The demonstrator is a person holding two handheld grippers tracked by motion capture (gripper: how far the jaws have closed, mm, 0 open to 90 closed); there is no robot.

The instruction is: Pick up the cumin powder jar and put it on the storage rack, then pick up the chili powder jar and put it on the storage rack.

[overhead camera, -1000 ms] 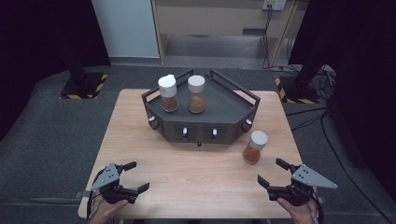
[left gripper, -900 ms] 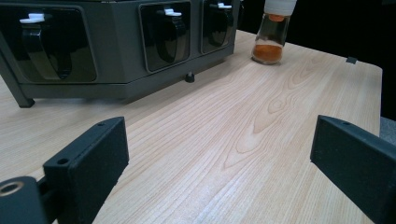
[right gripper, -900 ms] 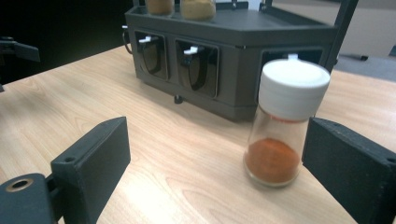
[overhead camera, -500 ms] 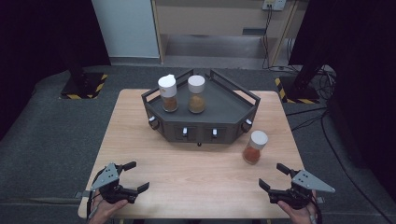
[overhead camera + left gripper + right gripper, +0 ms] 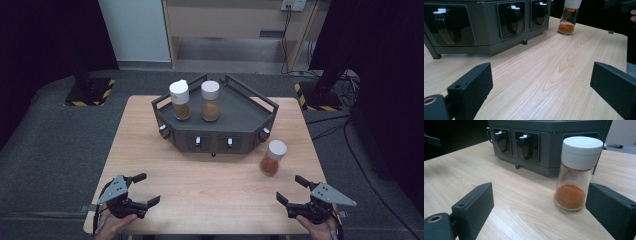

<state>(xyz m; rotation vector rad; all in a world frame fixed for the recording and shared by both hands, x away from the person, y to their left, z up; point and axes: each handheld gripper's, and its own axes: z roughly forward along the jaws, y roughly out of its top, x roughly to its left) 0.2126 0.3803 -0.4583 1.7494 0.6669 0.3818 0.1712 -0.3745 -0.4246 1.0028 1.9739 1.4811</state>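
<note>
Fingers (image 5: pixel 474 205) of both grippers gape wide; glass spice jar (image 5: pixel 575 173) stands on woodgrain table (image 5: pixel 499 195).

A white-capped spice jar (image 5: pixel 577 173) with orange powder stands upright just before the dark rack (image 5: pixel 544 142), between the right gripper's (image 5: pixel 541 213) spread jaws.

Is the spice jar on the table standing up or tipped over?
Standing up. The spice jar rests on its base, white cap on top, orange powder settled at the bottom.

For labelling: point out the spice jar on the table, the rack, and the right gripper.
spice jar (image 5: pixel 576 152): right gripper view, on its white lid.
rack (image 5: pixel 245 142): high view, on its front wall.
right gripper (image 5: pixel 292 190): high view, midway between its fingertips.
</note>
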